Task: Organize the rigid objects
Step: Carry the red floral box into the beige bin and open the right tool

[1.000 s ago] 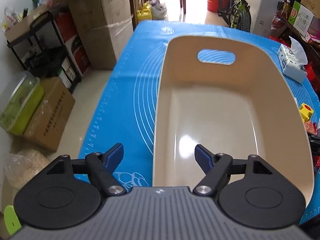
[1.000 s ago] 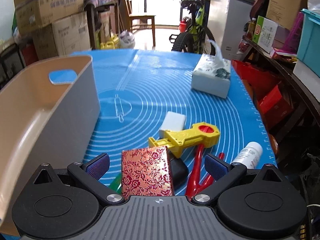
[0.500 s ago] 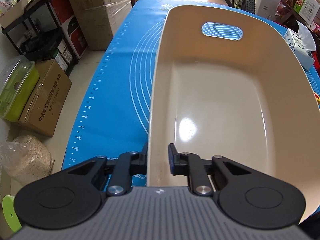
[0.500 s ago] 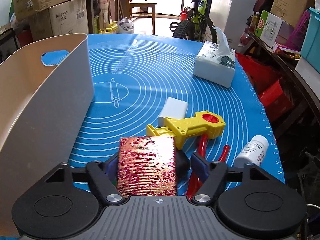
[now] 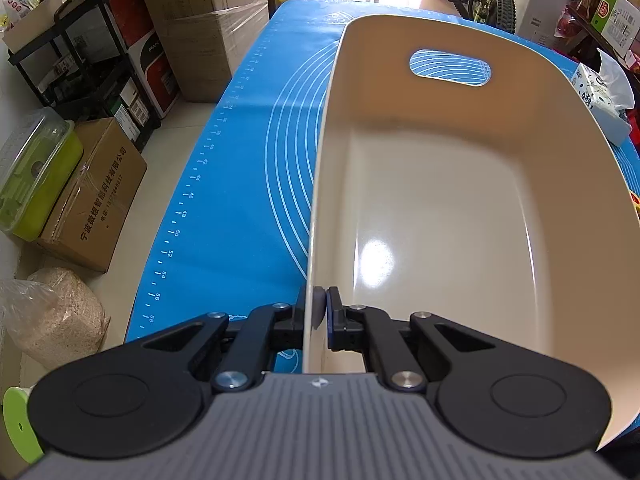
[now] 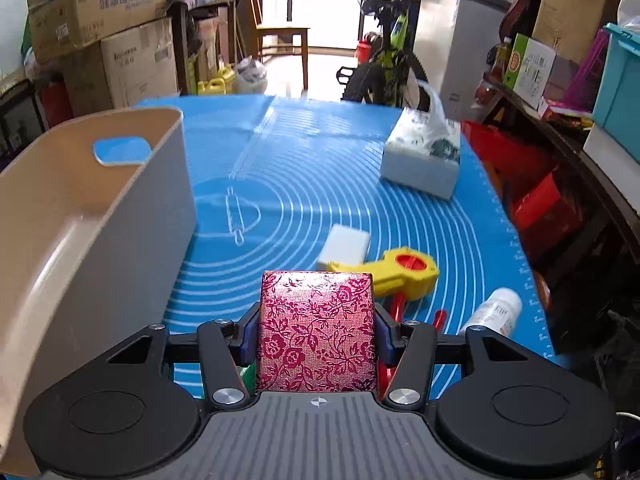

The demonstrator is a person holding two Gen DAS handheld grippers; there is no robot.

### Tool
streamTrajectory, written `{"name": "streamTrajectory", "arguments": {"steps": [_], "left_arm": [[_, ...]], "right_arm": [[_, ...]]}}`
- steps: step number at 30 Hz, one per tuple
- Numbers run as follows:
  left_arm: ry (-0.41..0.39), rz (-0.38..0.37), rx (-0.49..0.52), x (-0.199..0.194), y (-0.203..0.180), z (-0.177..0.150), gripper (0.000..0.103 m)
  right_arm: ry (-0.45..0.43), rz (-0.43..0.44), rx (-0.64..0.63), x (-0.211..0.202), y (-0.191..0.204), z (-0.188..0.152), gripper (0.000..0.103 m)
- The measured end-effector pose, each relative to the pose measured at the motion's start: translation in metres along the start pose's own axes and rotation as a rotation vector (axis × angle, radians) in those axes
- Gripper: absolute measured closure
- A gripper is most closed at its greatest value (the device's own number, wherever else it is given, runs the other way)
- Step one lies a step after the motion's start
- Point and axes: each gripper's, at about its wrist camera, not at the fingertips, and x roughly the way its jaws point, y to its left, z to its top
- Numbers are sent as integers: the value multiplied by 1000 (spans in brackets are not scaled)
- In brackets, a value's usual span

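Pinching the near left wall of the beige bin (image 5: 440, 208), the left gripper (image 5: 319, 312) is clenched on the rim, one pad outside and one inside. The bin stands on the blue mat (image 5: 240, 168), its bottom bare and glossy, with a handle slot cut through the far end wall.

The right gripper (image 6: 316, 334) has the red floral box (image 6: 316, 332) between its closing jaws, a blue pad pressed against each side (the box stands upright and fills the whole gap). Just beyond the box lies a yellow toy tool (image 6: 400, 276) with a red disc set in its round head, and a small white block (image 6: 344, 246) sits touching its far left side. Red handles (image 6: 400, 306) poke out from under the yellow piece. A white bottle (image 6: 496, 312) lies on its side to the right near the mat edge. Farther off, at the right, rests a tissue pack (image 6: 420, 160). From this view the bin rises along the left.
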Motion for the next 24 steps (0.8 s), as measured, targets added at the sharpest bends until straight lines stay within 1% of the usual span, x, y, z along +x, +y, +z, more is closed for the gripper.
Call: {"name": "streamTrajectory", "arguments": {"steps": [4,8,12,14,16,19,22,24], "left_arm": [[-1,3,8,0,-1,-1,94],[-2,4,10,0,0,0,94],[-6,8,17,-1,-1,-1,94],[-7,9,18,0,-1,-1,94],[-8,10,21,0,-1,-1,94],[-9,11,23,0,-1,-2,94],[-13,12,27,0,-2,-3,95],[-15,12,26,0,-2,-2,95]], "right_arm": [[-71,18,24,-18,2,9,44],[-189,42,10,-40,12,21,44],[-292,97,10,-59,26,36,44],[-323,129,-2,-65,36,45,44],[-331,165,-12,-67,47,54,44],[-320,209,-47,-64,67,61,44],[-296,246,-94,-60,90,61,44],[-263,270,-126,-54,104,59,44]]}}
